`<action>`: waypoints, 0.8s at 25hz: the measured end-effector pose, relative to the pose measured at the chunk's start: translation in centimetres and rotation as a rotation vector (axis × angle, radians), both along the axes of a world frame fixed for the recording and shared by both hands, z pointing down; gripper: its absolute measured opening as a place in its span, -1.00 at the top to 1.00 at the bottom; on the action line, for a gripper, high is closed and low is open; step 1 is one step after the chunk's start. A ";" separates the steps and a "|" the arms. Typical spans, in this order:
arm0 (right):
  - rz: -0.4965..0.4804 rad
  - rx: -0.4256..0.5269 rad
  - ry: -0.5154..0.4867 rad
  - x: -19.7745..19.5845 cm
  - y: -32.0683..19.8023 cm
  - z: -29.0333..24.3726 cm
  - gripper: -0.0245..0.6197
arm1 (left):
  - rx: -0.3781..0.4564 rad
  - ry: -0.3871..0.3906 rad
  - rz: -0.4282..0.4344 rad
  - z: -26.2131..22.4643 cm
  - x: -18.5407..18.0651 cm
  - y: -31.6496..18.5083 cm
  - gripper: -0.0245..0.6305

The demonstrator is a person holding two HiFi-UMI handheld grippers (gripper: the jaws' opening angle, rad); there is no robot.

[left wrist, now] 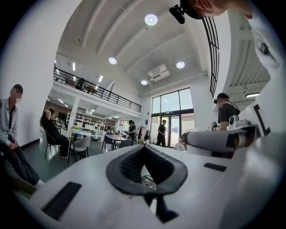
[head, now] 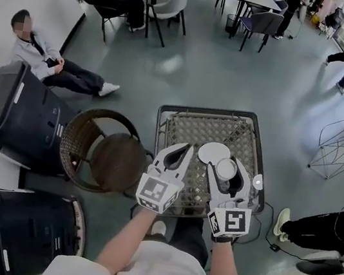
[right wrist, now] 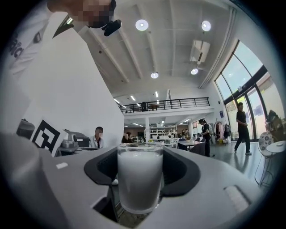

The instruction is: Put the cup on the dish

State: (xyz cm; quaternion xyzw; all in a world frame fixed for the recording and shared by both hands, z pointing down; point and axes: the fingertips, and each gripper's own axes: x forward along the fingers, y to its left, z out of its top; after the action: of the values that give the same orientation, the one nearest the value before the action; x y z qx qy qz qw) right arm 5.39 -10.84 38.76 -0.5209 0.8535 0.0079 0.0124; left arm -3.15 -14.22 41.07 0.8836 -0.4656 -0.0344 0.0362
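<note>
Wicker table [head: 164, 114] bears the dish [head: 212, 152] near its middle, the right gripper [head: 227, 173] clamping the upright cup [right wrist: 139, 179] just beside it, left gripper [left wrist: 144, 150] closed and empty; an off-centre release could tip the cup off the rim.

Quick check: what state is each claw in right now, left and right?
Left claw: closed, nothing in it.
Right claw: closed on the cup, held upright.
</note>
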 end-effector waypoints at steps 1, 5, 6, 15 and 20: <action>0.004 -0.016 0.003 0.1 -0.9 1.1 0.11 | -0.011 -0.005 -0.003 0.8 0.3 -0.5 0.92; 0.026 -0.077 -0.008 1.5 -4.1 5.7 0.11 | -0.047 -0.037 -0.004 3.9 2.0 -2.5 0.93; 0.035 -0.096 -0.018 2.1 -4.7 6.9 0.11 | -0.053 -0.050 -0.001 4.8 2.6 -3.1 0.92; 0.121 -0.314 -0.003 4.7 -8.7 17.6 0.11 | -0.200 -0.070 0.034 13.2 4.3 -6.3 0.92; 0.127 -0.389 0.028 5.5 -9.7 22.8 0.11 | -0.270 -0.074 0.048 17.6 5.8 -7.6 0.92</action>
State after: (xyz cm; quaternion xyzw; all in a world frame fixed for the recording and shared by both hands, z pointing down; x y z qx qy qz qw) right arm 10.86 -20.55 61.58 -0.5661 0.8045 -0.1488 -0.1008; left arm 2.63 -21.87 58.63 0.8822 -0.4458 0.0619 0.1382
